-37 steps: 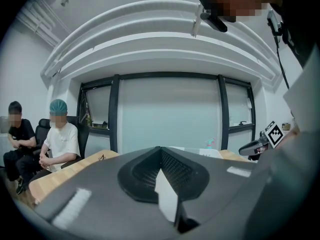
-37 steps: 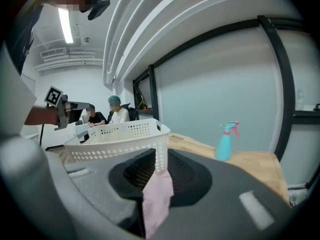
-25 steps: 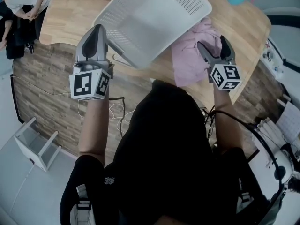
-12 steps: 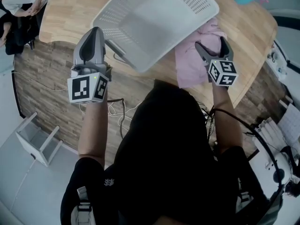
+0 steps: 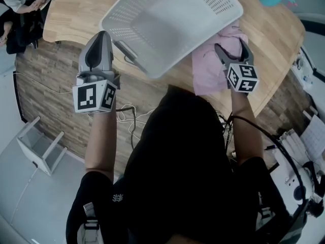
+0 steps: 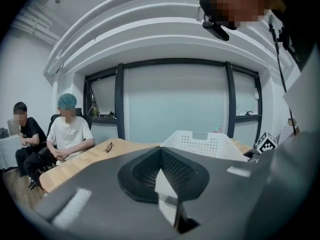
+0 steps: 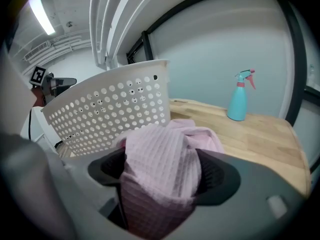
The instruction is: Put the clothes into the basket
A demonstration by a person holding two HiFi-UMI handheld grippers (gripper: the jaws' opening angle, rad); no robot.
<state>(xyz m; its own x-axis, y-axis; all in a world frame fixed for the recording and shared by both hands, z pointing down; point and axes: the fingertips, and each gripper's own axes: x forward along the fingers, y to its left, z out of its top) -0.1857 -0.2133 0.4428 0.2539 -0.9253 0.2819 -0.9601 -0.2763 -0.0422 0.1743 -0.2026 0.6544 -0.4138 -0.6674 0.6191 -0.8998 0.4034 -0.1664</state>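
Note:
A white perforated basket (image 5: 157,24) sits tilted on the wooden table (image 5: 76,9). A crumpled pink garment (image 5: 208,67) lies against its right side. My right gripper (image 5: 231,47) is lowered over that garment. Its jaws are open and have just been closing, and the pink garment (image 7: 165,144) bulges up between the two pads of the right gripper (image 7: 161,171). The basket's wall (image 7: 115,114) stands just left of it. My left gripper (image 5: 101,34) is shut and holds nothing, hovering at the table's near edge, left of the basket. From the left gripper (image 6: 160,151) the basket (image 6: 205,144) shows ahead to the right.
A teal spray bottle (image 7: 238,96) stands on the table beyond the garment. A pair of glasses (image 6: 108,146) lies on the far left of the table. Two people (image 6: 70,134) sit past the table's left end. A small white stand (image 5: 38,154) and cables (image 5: 127,118) are on the floor.
My right gripper has sunk onto the pink garment, so the cloth now sits between its jaws. The left gripper has barely shifted.

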